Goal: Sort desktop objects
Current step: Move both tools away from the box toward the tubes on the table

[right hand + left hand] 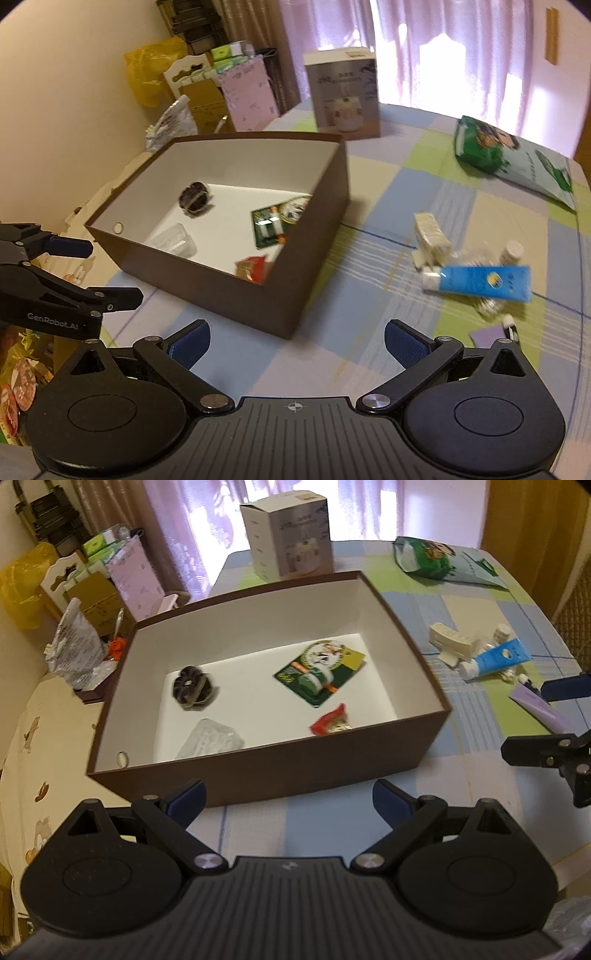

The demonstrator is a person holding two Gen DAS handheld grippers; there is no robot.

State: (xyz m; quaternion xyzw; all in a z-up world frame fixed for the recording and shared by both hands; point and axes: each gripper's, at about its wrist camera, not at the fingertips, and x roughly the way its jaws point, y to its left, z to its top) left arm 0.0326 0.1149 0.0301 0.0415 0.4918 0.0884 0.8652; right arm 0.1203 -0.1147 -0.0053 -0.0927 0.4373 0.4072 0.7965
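Sorting is about half done, I judge: the brown box (258, 771) already holds a dark scrunchie (192, 688), a green card pack (320, 672), a red sachet (330, 722) and a clear case (210, 738). My left gripper (288, 801) and my right gripper (297, 341) both have the jaws spread and hold nothing. Next I need to reach with the right one to the blue tube (480, 282), lying on the tablecloth (388, 177) beside the cream clip (430, 236), well apart from the box.

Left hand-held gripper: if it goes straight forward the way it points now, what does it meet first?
Most likely the near brown wall of the open box. The left hand-held gripper is open and empty, with only bare tablecloth before that wall; height is unclear.
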